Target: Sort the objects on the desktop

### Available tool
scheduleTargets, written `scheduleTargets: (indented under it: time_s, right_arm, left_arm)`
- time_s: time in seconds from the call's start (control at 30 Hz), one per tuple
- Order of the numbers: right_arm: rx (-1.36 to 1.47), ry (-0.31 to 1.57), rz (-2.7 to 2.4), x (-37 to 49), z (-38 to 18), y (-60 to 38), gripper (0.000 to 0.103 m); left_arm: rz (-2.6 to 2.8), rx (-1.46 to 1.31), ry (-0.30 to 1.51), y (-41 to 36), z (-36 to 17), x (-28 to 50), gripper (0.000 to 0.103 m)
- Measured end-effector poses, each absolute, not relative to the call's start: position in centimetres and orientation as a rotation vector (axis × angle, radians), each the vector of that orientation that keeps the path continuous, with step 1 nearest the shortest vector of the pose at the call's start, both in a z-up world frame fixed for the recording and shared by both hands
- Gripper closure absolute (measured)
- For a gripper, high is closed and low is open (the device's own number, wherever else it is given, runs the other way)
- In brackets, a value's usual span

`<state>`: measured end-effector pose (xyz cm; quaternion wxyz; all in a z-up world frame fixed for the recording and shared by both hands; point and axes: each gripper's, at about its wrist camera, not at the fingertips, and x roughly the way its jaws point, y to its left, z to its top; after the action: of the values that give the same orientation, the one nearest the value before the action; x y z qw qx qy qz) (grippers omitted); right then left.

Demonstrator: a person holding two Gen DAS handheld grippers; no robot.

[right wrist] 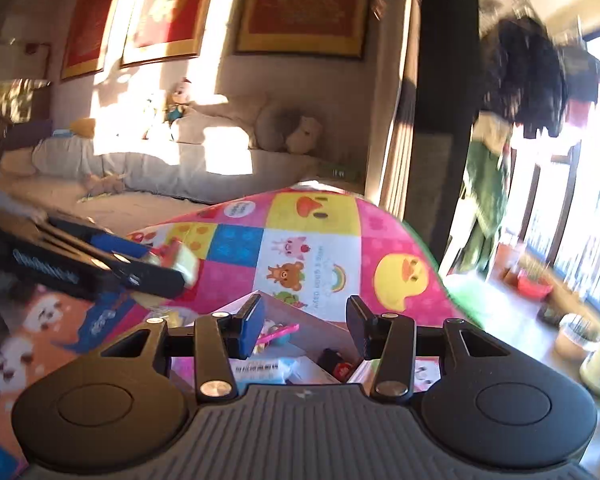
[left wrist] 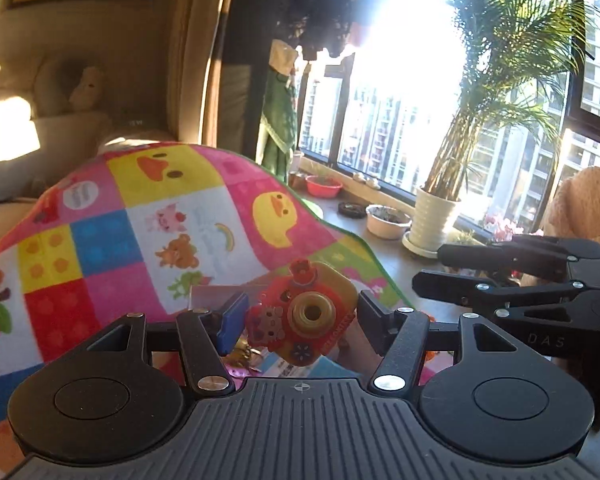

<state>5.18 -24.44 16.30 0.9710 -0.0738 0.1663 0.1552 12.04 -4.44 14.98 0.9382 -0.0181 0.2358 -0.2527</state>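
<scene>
Pinching a toy camera [left wrist: 304,312] between its pads, the left gripper [left wrist: 300,316] is part-spread; the right gripper [right wrist: 306,326] gapes empty.

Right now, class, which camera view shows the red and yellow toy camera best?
The left wrist view: the red and yellow toy camera sits centred, sharp, facing the lens between the left tongs. The right wrist view shows only its blurred edge at left.

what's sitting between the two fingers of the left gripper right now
A red and yellow toy camera, seen in the left wrist view. The left gripper has it between its fingers, held above the colourful cartoon blanket.
</scene>
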Motion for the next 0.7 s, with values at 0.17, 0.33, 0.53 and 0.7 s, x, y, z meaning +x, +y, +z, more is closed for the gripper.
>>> scheduleTargets:
  time_s: [0.17,0.33,0.53,0.7]
  right_arm:
    - [-0.053,0.415,0.312,11.3,14.5,-25.1,0.057]
    - [0.03,0.379,0.284,11.6,14.2,-29.7,0.035]
    - [0.081,0.43,0.139,10.5,12.6,-37.0,0.026]
    - [0.136,0.499,0.013,10.1,10.0,-40.6,0.026]
  left_arm:
    - [-0.498,-0.096,0.537,-3.0,12.8,15.7,0.012]
    - [-0.426,-0.032,0.576,0.4,9.0,14.8,0.008]
    - [-0.462,-0.059,0.579,2.4,5.3,13.0,0.006]
    - [-0.506,-0.095,0.619,1.7,3.8,12.9,0.006]
